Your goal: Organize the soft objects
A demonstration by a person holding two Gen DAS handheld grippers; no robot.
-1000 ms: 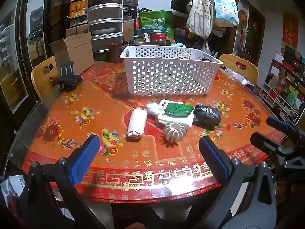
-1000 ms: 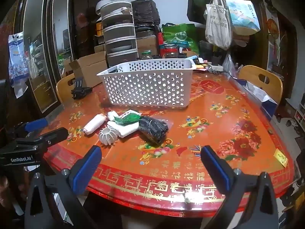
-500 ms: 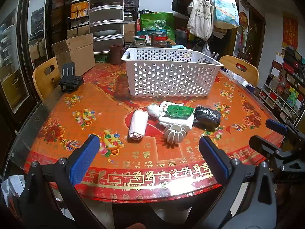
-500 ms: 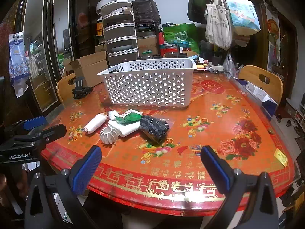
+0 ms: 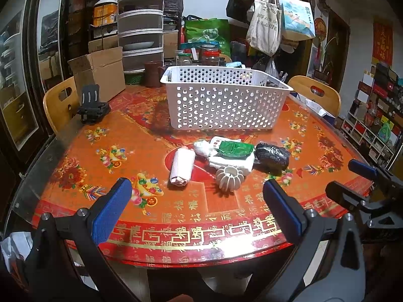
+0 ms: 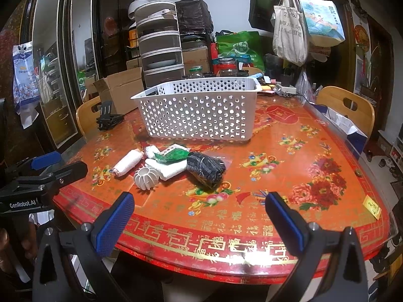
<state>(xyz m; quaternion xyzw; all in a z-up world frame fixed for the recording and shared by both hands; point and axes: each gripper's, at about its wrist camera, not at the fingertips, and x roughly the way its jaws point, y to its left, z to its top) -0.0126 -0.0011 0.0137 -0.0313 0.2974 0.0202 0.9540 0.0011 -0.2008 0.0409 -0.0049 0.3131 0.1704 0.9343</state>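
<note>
**Hovering at the table's edge, both tools wide open**

Hanging just short of the near rim of the table (image 5: 75,151), the left tool (image 5: 196,209) has its blue pads spread far apart with nothing between them. The right tool (image 6: 199,216) mirrors it on the other side, gaping just as wide and equally empty. Nothing is lifted yet, and the white perforated basket (image 5: 226,105) at the back of the table looks empty as far as its holes reveal.

The soft things lie in a tight cluster in front of that basket. There is a white rolled cloth (image 5: 181,167) lying apart on the left, a folded white towel (image 5: 231,162) with a green packet (image 5: 235,149) resting on top, a small white bundle (image 5: 201,148) touching the towel's far corner, and a dark knitted roll (image 5: 272,154) at the right end. A ribbed white ball (image 5: 230,177) sits just in front of the towel, touching it.

By the look of them these are all light and squashy, so they should give under the pads rather than slip. The rolled cloth seems the easy opener for the left tool: clear on both flanks, best pinched across its middle so it does not unroll. The dark roll suits the right tool, taken across its thick waist. The green packet looks glossy and may slide off if the towel is lifted first.
</note>
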